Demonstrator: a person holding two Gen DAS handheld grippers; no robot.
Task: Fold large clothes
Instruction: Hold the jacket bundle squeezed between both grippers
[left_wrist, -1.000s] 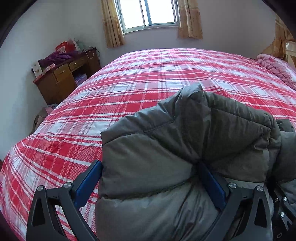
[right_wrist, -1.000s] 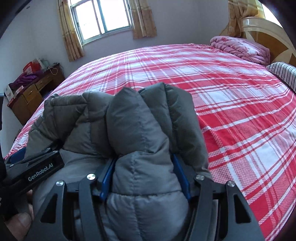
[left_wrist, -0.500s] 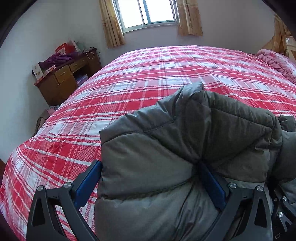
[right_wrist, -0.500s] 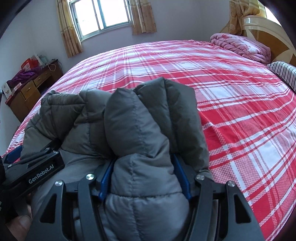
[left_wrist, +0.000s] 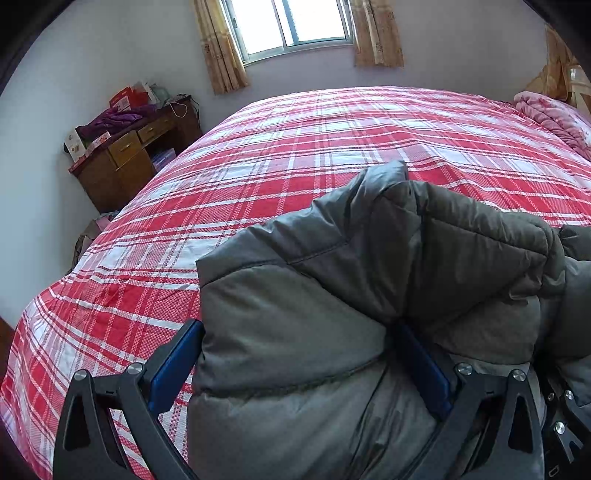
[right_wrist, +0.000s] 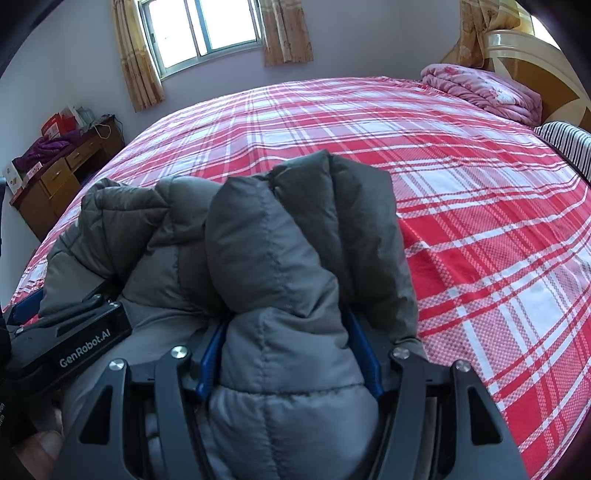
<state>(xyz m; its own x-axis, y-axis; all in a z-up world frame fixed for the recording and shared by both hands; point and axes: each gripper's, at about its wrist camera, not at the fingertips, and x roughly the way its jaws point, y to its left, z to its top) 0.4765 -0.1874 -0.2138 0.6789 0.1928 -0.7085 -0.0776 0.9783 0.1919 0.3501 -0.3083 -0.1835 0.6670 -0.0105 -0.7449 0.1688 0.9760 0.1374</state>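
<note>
Grey quilted jacket (left_wrist: 332, 332), bunched at the bed's near edge, filling the foreground of both wrist views and hiding the bedding under it. Left gripper (left_wrist: 299, 365): jaws set wide, pressed on a thick fold. Right gripper (right_wrist: 290, 354): jaws narrower, clamped on another fold. Bed (right_wrist: 480, 229) in red plaid. Pink blanket (right_wrist: 484, 92) at the headboard corner. Wooden desk (left_wrist: 129, 158) beyond the left edge, under clutter. Curtained window (left_wrist: 295, 26) behind.
</note>
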